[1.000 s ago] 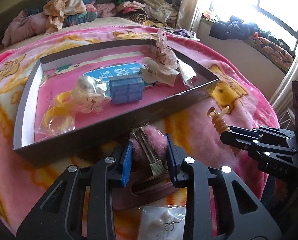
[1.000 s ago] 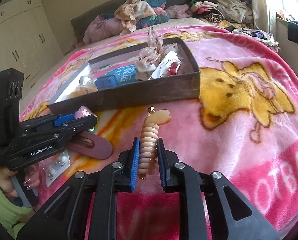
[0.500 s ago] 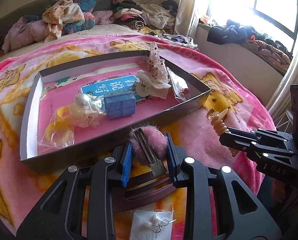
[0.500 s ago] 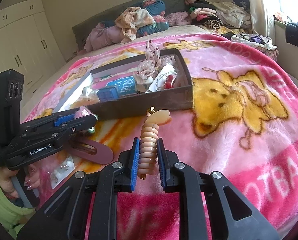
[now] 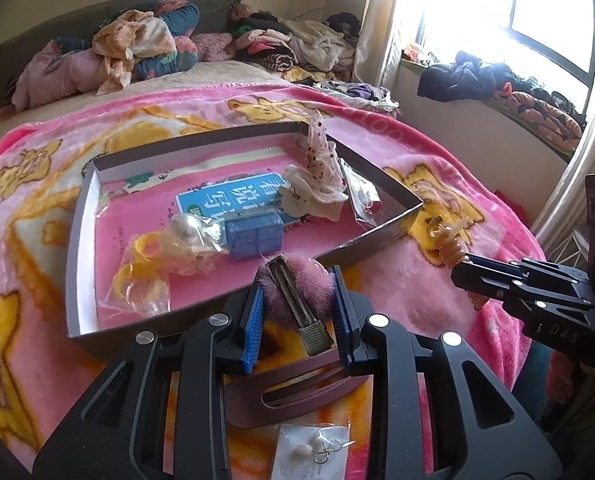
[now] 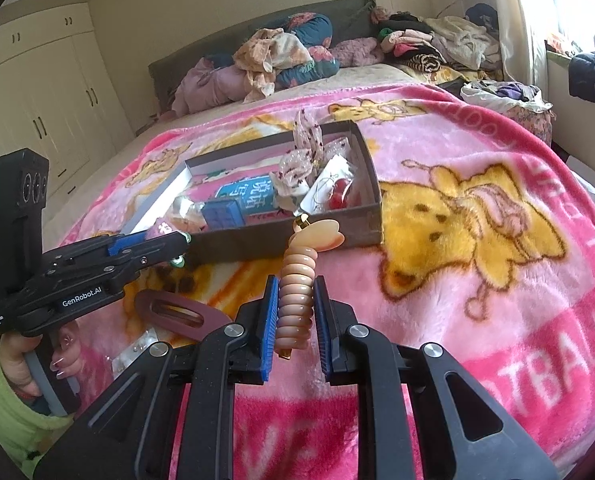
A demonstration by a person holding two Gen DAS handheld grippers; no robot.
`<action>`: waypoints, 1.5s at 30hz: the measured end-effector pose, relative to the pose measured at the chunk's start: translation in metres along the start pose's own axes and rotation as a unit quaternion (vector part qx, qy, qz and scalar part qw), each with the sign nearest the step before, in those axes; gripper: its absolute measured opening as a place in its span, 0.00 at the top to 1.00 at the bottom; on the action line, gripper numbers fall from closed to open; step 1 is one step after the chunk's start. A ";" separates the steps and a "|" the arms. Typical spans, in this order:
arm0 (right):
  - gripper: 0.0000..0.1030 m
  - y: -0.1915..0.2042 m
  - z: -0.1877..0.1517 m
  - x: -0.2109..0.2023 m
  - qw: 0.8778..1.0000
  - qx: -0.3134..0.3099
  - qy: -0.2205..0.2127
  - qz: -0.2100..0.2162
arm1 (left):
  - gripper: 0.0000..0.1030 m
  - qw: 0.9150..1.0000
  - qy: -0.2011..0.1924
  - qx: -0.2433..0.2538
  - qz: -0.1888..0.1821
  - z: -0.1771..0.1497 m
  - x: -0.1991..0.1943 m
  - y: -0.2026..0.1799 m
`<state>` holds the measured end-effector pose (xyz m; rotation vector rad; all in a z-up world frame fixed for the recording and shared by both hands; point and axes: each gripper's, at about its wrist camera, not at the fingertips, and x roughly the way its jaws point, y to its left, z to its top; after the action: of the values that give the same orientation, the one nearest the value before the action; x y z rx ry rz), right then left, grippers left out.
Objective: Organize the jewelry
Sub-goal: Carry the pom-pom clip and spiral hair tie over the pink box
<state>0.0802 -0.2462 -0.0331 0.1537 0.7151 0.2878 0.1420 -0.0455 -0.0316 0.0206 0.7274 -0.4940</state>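
Between left hand-held gripper [image 5: 297, 312] pads: fluffy pink clip [image 5: 297, 284], clamped | right hand-held gripper [image 6: 295, 320]: clamps ribbed beige clip [image 6: 297, 300]

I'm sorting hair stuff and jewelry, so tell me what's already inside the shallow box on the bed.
Inside the shallow box: a blue case, a bagged pearl piece, yellow rings in a bag, a floral bow, a cream claw clip, a bagged red item. The printed liner is partly covered.

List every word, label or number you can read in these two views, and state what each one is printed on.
"GenRobot.AI": side of the left gripper.
"DAS": body of the right gripper; letters before it are hidden.
Blue booklet in the box: large Chinese characters, upside down, unreadable.
"BALL": pink blanket, partly cut off.
Earring card: too small.
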 end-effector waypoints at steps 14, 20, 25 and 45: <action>0.83 0.013 0.019 0.006 1.000 -0.019 -0.006 0.002 | 0.79 1.000 -0.016 -0.019 0.010 0.008 -0.006 0.018; 0.83 0.020 0.028 0.012 1.000 -0.027 -0.007 0.007 | 0.79 0.999 -0.019 -0.029 0.013 0.010 -0.007 0.028; 0.83 0.026 0.037 0.017 0.999 -0.032 -0.008 0.013 | 0.79 0.999 -0.023 -0.037 0.017 0.013 -0.008 0.035; 0.83 0.046 0.067 0.031 0.998 -0.051 -0.017 0.025 | 0.79 0.997 -0.046 -0.058 0.028 0.030 -0.012 0.062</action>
<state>0.1375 -0.1951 0.0081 0.0788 0.6630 0.3674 0.1808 0.0094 -0.0106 -0.0890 0.6627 -0.3959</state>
